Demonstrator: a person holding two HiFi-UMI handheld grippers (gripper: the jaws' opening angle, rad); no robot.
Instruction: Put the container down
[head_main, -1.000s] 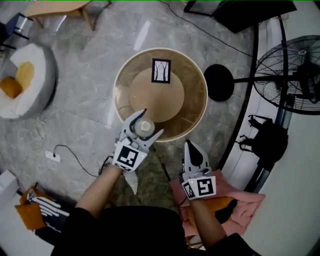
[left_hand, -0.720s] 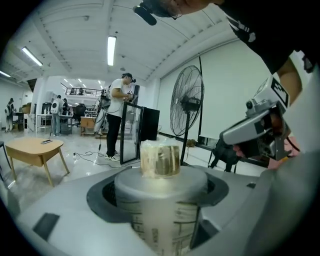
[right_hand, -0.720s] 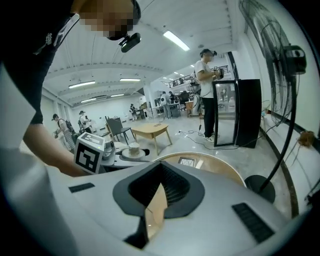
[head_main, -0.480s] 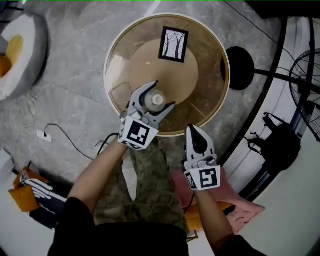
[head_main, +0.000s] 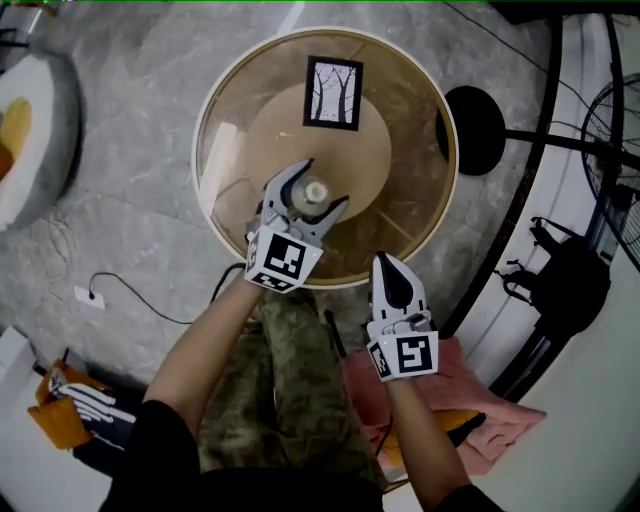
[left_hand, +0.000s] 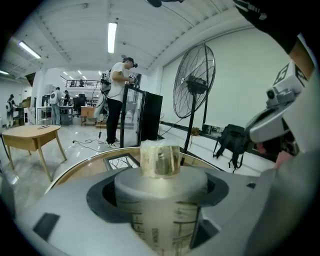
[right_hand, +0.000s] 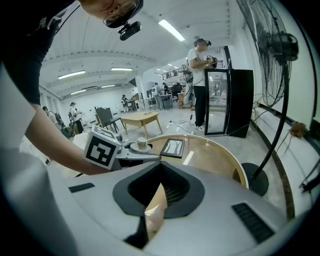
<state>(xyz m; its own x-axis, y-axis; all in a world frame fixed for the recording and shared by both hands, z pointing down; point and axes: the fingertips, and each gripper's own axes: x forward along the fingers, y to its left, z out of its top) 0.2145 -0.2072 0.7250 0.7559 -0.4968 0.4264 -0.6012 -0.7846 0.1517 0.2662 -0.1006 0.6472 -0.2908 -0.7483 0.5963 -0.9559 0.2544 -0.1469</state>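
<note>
Held container (head_main: 315, 192) upright in clenched fingers of left gripper (head_main: 322, 188), over counter (head_main: 400, 120) by near edge. Could not tell if base touched. Had right gripper (head_main: 387, 265) fingers pressed together, empty, just off near edge. Judged set-down in hand: needed lowering level, then releasing.

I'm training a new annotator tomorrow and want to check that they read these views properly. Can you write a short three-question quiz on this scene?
1. True or false: the right gripper is shut with nothing between its jaws.
2. The framed tree picture lies on: A the floor; B the round table; C the pink cloth.
3. Fill in: the container is clamped by the ___ gripper.

Key: 1 true; 2 B; 3 left gripper.
</note>
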